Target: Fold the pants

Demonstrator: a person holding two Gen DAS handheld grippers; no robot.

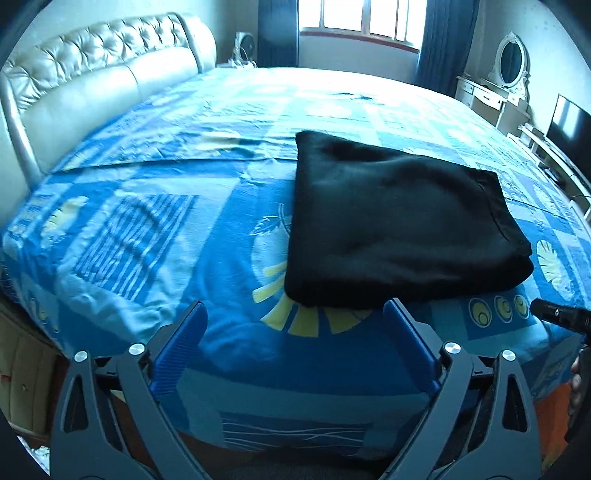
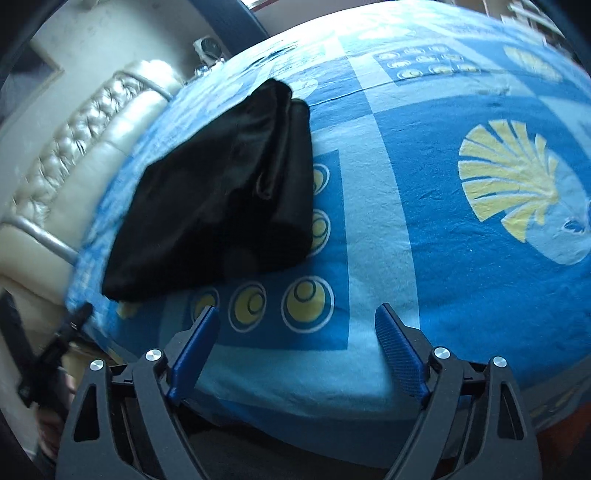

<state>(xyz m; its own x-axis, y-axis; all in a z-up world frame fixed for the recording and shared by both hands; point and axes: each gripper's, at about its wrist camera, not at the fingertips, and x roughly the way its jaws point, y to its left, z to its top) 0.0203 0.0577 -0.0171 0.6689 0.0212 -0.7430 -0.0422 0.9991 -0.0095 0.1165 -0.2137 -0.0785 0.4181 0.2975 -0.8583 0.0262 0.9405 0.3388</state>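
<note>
The black pants (image 1: 399, 221) lie folded into a thick rectangle on the blue patterned bedspread (image 1: 155, 221). My left gripper (image 1: 293, 314) stands open just short of the bundle's near edge, with nothing between its blue pads (image 1: 184, 339). In the right wrist view the same folded pants (image 2: 218, 192) lie up and to the left, layers showing along their right side. My right gripper (image 2: 297, 317) is open over bare bedspread (image 2: 406, 206), to the right of the bundle and not touching it. The tip of the right gripper (image 1: 557, 317) shows at the left wrist view's right edge.
A padded cream headboard (image 1: 96, 81) runs along the left of the bed. A window (image 1: 369, 18) with dark curtains is at the far side. A white dressing table with an oval mirror (image 1: 511, 62) and a dark screen (image 1: 567, 125) stand at the right. The bed's near edge lies under both grippers.
</note>
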